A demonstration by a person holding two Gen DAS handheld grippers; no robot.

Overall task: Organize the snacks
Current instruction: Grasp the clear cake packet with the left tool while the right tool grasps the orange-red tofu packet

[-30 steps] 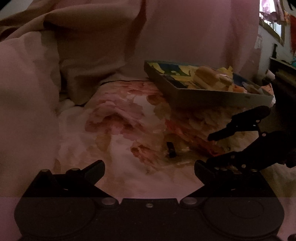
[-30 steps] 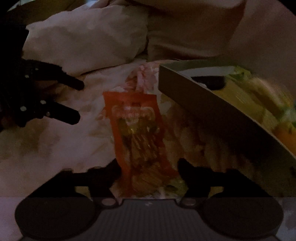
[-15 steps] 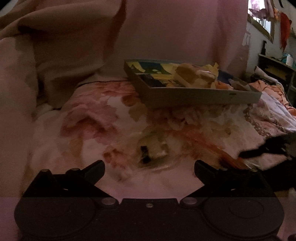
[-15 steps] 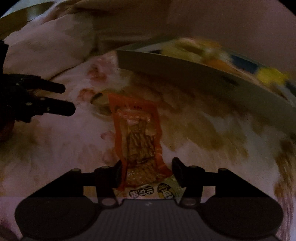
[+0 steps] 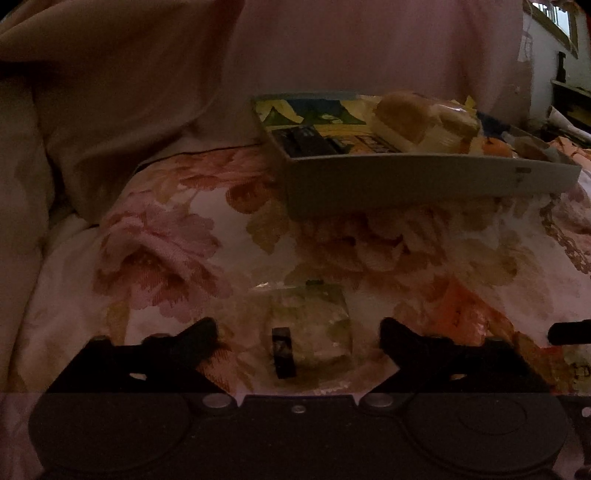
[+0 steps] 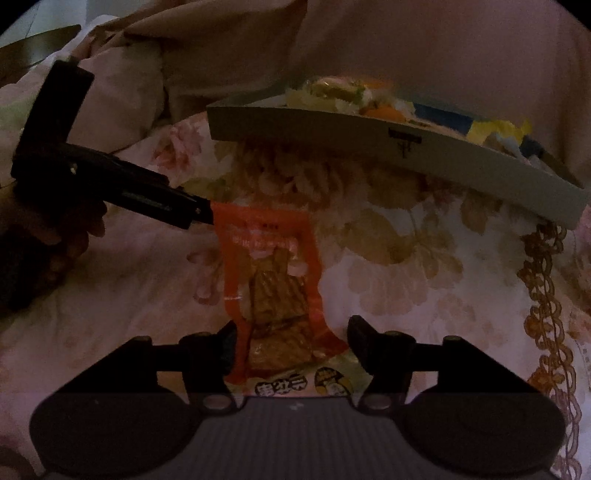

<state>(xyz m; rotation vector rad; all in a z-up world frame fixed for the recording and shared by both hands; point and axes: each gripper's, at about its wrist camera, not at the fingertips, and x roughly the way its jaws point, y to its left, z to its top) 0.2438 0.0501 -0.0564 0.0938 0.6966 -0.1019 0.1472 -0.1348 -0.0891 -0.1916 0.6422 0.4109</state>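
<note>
Dim room — a bed (image 5: 159,236) spread with a floral cover, and a rumpled pinkish duvet (image 5: 332,48) heaped behind. At the far right a window (image 5: 561,18) gives pale daylight above a dark shelf (image 5: 570,92).

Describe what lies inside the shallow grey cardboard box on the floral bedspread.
Inside the shallow grey cardboard box lie a wrapped pale bread roll and yellow, orange and blue snack packets. Whatever is underneath them is covered.

An orange snack packet (image 6: 269,280) and a pale clear-wrapped snack (image 5: 314,332) lie flat on floral bedding (shallow grey box (image 5: 424,177) of snacks beyond).
</note>
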